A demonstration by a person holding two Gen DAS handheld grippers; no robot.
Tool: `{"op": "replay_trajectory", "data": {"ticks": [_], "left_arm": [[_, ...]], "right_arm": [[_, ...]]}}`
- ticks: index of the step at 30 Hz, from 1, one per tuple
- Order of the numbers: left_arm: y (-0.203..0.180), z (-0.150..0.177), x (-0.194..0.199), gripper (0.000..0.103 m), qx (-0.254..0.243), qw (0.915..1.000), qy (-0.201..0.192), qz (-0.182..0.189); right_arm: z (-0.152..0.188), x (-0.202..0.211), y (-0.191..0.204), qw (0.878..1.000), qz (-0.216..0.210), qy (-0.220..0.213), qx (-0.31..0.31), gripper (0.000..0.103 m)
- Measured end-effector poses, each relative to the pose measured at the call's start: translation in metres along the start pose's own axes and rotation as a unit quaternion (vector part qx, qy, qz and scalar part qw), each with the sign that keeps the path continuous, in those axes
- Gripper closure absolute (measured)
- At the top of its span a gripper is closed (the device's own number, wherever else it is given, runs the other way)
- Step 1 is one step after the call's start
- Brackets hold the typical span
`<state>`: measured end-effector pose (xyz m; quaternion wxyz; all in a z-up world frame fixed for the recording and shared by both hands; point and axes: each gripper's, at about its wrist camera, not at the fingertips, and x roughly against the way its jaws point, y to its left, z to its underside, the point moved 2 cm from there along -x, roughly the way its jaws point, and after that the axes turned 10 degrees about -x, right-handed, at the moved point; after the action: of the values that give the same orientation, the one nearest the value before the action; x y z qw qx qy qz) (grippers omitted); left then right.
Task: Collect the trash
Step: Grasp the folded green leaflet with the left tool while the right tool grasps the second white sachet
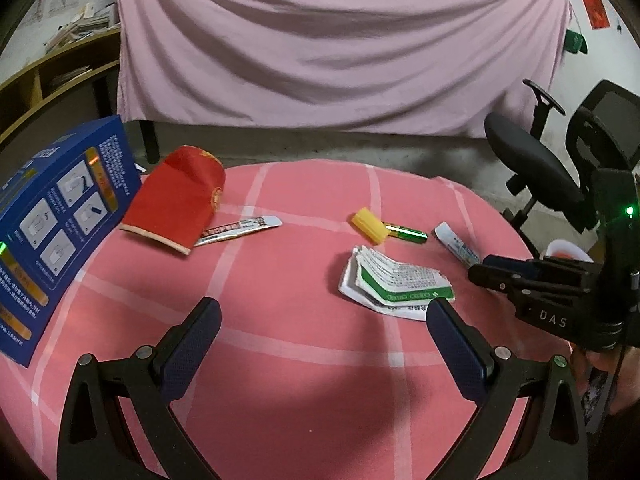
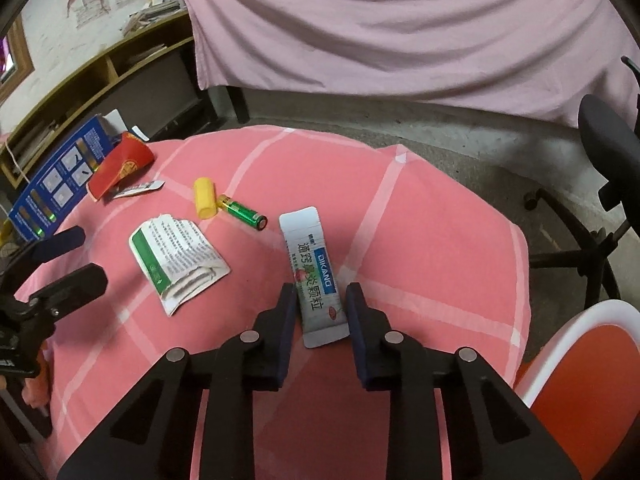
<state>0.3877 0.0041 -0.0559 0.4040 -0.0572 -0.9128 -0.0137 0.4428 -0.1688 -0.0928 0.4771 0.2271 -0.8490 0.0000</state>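
Trash lies on a pink checked tablecloth (image 1: 288, 360). My right gripper (image 2: 319, 304) is open, its two fingers either side of the near end of a white DIKANG sachet (image 2: 314, 268), which lies flat; the sachet also shows in the left wrist view (image 1: 456, 242). My left gripper (image 1: 324, 316) is open and empty, near a folded green-and-white leaflet (image 1: 394, 282), also in the right wrist view (image 2: 176, 256). Farther off lie a yellow cap (image 1: 370, 225), a green battery (image 1: 406, 234), a red envelope (image 1: 176, 200) and a silver sachet (image 1: 240, 230).
A blue box (image 1: 52, 224) stands at the table's left edge. A black office chair (image 1: 532, 160) is beyond the table on the right. A white-rimmed orange bin (image 2: 584, 364) sits at the near right. A pink sheet (image 1: 340, 40) hangs behind.
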Motion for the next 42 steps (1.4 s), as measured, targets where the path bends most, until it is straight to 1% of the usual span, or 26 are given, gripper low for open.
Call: {"op": "replay_trajectory", "data": {"ticks": [6,11,14,17,20,22,24,28,32,35,38,40,41,42], "left_arm": [[-0.002,0.002,-0.014,0.003,-0.013,0.9996,0.024,0.000],[-0.002,0.001,-0.016,0.003,-0.006,0.9996,0.027,0.006],[-0.002,0.000,-0.015,0.003,-0.011,0.9995,0.028,0.010],[-0.009,-0.001,-0.014,0.003,-0.024,0.9992,0.028,0.016],[-0.018,-0.002,-0.019,0.003,-0.045,0.9981,0.036,0.022],[-0.027,-0.003,-0.026,0.003,-0.062,0.9963,0.050,0.032],[-0.033,-0.005,-0.031,0.003,-0.078,0.9950,0.057,0.028],[-0.042,-0.009,-0.038,0.003,-0.103,0.9923,0.059,0.036],[-0.049,-0.016,-0.049,0.003,-0.113,0.9907,0.064,0.040],[-0.047,-0.019,-0.058,0.003,-0.106,0.9912,0.069,0.040],[-0.045,-0.021,-0.059,0.011,-0.094,0.9926,0.067,0.039],[-0.044,-0.021,-0.059,0.024,-0.090,0.9932,0.063,0.040],[-0.044,-0.022,-0.057,0.027,-0.090,0.9932,0.063,0.039],[-0.044,-0.022,-0.057,0.033,-0.090,0.9933,0.062,0.036]], "right_arm": [[-0.001,-0.003,0.003,1.000,0.010,0.000,0.008,0.080],[-0.001,-0.005,0.004,1.000,0.007,0.002,0.005,0.080],[0.000,-0.005,0.005,1.000,0.008,0.001,0.006,0.080],[0.000,-0.005,0.003,1.000,0.009,0.000,0.008,0.080],[0.000,-0.005,0.002,1.000,0.009,-0.002,0.004,0.081],[0.001,-0.004,0.001,1.000,0.009,-0.003,-0.001,0.082],[0.002,-0.003,-0.002,1.000,0.012,-0.005,-0.008,0.082],[0.007,0.002,-0.007,1.000,0.018,-0.010,-0.010,0.082],[0.007,0.002,-0.007,1.000,0.010,-0.012,-0.018,0.082],[0.007,0.003,-0.007,1.000,0.008,-0.012,-0.018,0.082],[0.007,0.003,-0.008,1.000,0.005,-0.012,-0.021,0.082],[0.008,0.003,-0.007,1.000,0.004,-0.012,-0.021,0.082],[0.008,0.003,-0.006,1.000,0.006,-0.012,-0.020,0.082],[0.008,0.003,-0.008,1.000,0.007,-0.012,-0.018,0.082]]}}
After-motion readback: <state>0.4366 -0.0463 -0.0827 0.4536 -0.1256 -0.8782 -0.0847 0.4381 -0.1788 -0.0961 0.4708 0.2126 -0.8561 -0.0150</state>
